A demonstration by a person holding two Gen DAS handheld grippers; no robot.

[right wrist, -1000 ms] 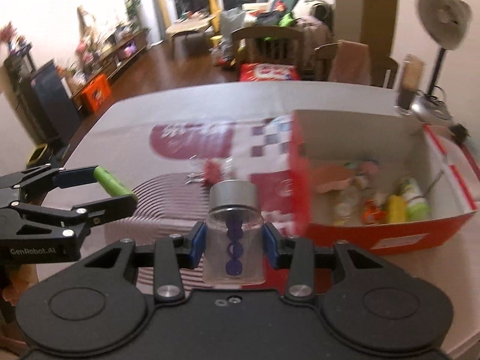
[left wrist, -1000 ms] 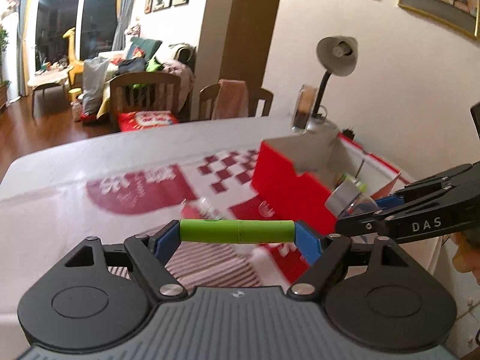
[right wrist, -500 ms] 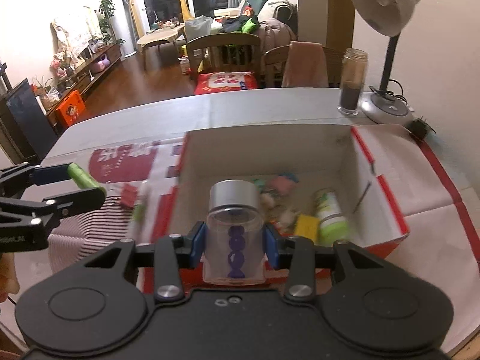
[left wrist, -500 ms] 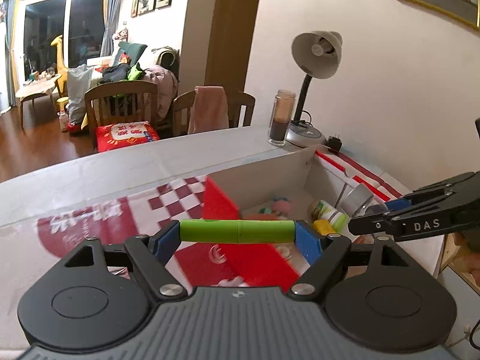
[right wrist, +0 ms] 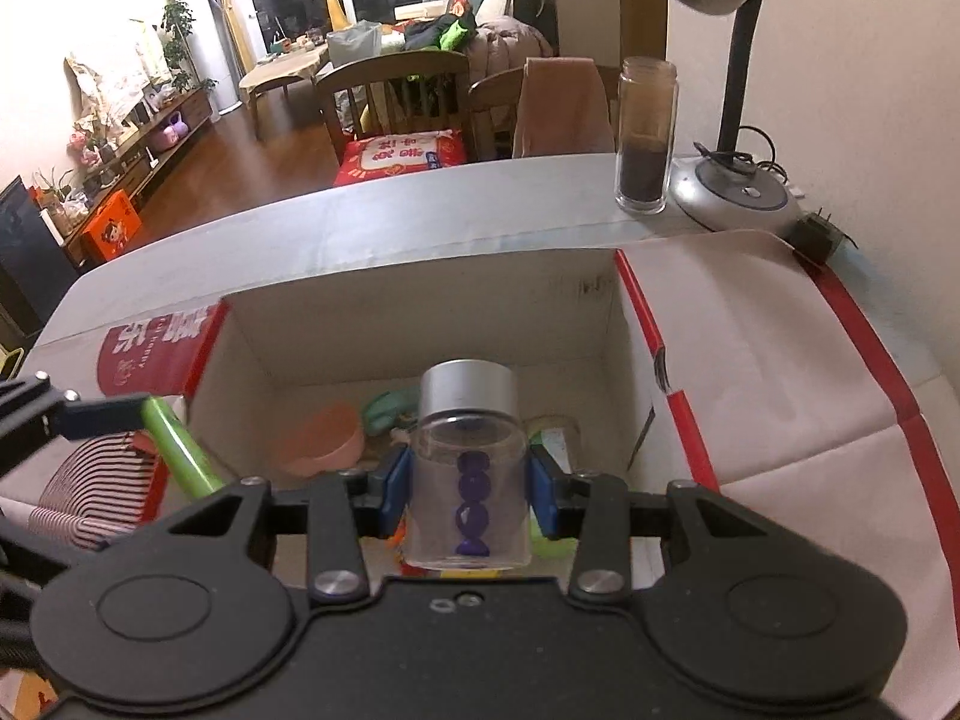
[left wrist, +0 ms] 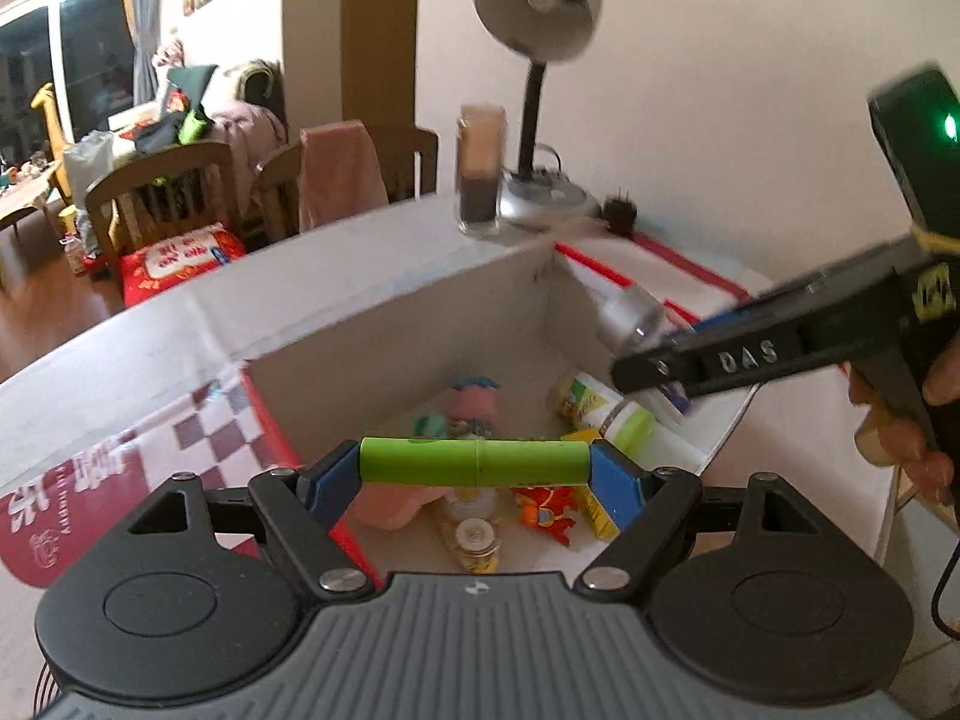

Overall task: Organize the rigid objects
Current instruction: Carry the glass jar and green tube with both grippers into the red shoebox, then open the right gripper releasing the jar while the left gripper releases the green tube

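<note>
Green tube (left wrist: 474, 462) lying sideways in the lower middle of the left wrist view, squeezed end to end between the blue pads (left wrist: 612, 489) of the left gripper (left wrist: 474, 468). Hanging above the near edge of the open box (left wrist: 396, 348), over the small things inside.

Clear glass jar (right wrist: 468, 474) with a silver lid and purple beads inside, standing upright in the lower middle of the right wrist view. Pinched on both sides by the blue pads (right wrist: 543, 495) of the right gripper (right wrist: 468, 495), held over the middle of the box. Seen too at the right of the left wrist view, tipped, poking out past the black fingers.

Down in the box: a pink bowl (right wrist: 327, 441) at the left, a small bottle with a green cap (left wrist: 606, 411) at the right, a yellow block (left wrist: 597, 513), a little jar (left wrist: 477, 537), some small toys too blurry to name.

Behind the box, upper right of the frame: a tall glass jar of dark powder (right wrist: 645, 135) just beside a desk lamp (right wrist: 735, 183). Farther back, wooden chairs (right wrist: 396, 99).
</note>
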